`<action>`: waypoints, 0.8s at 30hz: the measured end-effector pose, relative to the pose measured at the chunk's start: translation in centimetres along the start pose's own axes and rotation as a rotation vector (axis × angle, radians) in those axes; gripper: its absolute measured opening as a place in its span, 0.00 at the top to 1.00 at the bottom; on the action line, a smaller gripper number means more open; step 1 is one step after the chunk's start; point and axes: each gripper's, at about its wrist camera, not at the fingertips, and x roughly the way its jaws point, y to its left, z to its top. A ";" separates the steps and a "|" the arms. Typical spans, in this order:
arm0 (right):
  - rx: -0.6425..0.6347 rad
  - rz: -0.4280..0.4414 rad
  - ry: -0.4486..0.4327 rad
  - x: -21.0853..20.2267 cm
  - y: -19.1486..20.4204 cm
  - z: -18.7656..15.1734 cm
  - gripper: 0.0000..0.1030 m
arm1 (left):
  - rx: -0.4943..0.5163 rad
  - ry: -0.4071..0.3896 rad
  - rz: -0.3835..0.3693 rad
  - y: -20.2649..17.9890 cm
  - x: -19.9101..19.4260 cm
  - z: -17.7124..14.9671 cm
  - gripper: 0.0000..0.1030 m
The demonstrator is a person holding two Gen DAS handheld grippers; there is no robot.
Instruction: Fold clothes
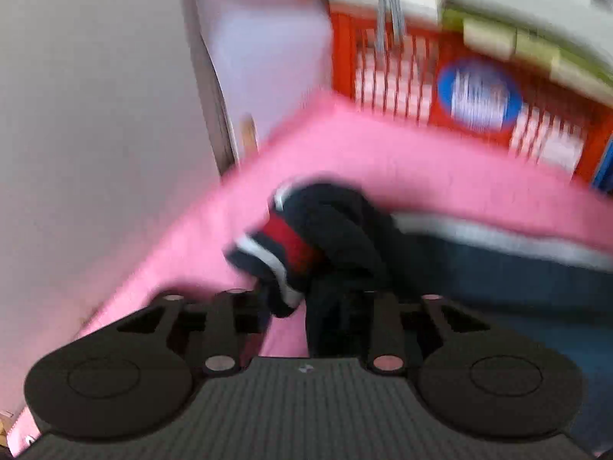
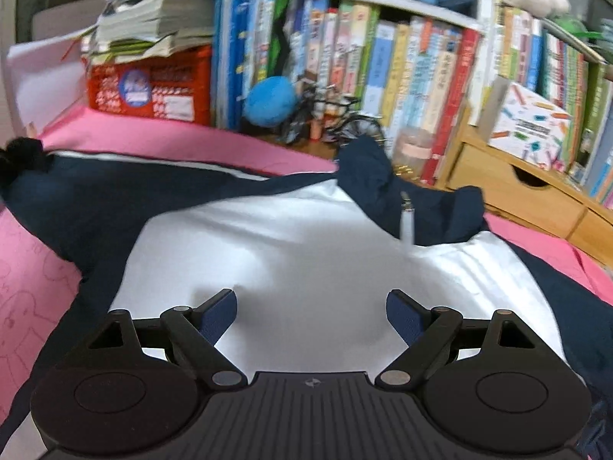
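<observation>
A navy jacket (image 2: 76,207) lies spread on the pink table cover (image 2: 161,134), its white lining (image 2: 306,260) facing up and a zipper pull (image 2: 406,222) near its collar. My right gripper (image 2: 312,306) hovers open just over the lining, blue pads (image 2: 218,314) wide apart with nothing between them. The left wrist view is blurred. There my left gripper (image 1: 306,303) is shut on a bunched jacket sleeve (image 1: 329,230), whose red and white striped cuff (image 1: 283,245) hangs to the left. The cloth hides the fingertips.
A red crate (image 2: 153,88) topped with stacked papers stands at the far edge of the cover. Rows of books (image 2: 402,61), a blue plush ball (image 2: 270,101), a small bicycle model (image 2: 337,115) and a wooden drawer unit (image 2: 517,188) line the back. A pale wall (image 1: 95,115) stands left.
</observation>
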 end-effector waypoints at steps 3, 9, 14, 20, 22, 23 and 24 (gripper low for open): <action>-0.020 0.022 0.011 0.4 0.8 0.0 0.17 | 0.016 -0.023 0.026 0.3 -1.0 0.3 0.46; 0.017 0.029 -0.001 0.2 0.3 -0.2 0.16 | -0.015 -0.173 0.109 1.8 -4.2 1.2 0.23; 0.161 -0.042 -0.025 -1.8 -4.2 -1.9 0.17 | -0.005 -0.199 0.070 2.1 -6.3 1.0 0.23; 0.347 -0.301 -0.068 -6.4 -13.7 -7.3 0.17 | 0.232 -0.212 -0.155 -6.6 -10.3 -1.9 0.23; 0.380 -0.447 -0.046 -7.2 -17.9 -9.9 0.17 | 0.305 -0.195 -0.245 -9.9 -11.3 -3.2 0.23; 0.393 -0.547 -0.014 -7.2 -20.1 -11.2 0.18 | 0.341 -0.185 -0.288 -11.6 -11.8 -4.0 0.23; 0.400 -0.661 0.025 -7.0 -22.2 -12.4 0.19 | 0.377 -0.176 -0.320 -13.3 -12.1 -4.6 0.23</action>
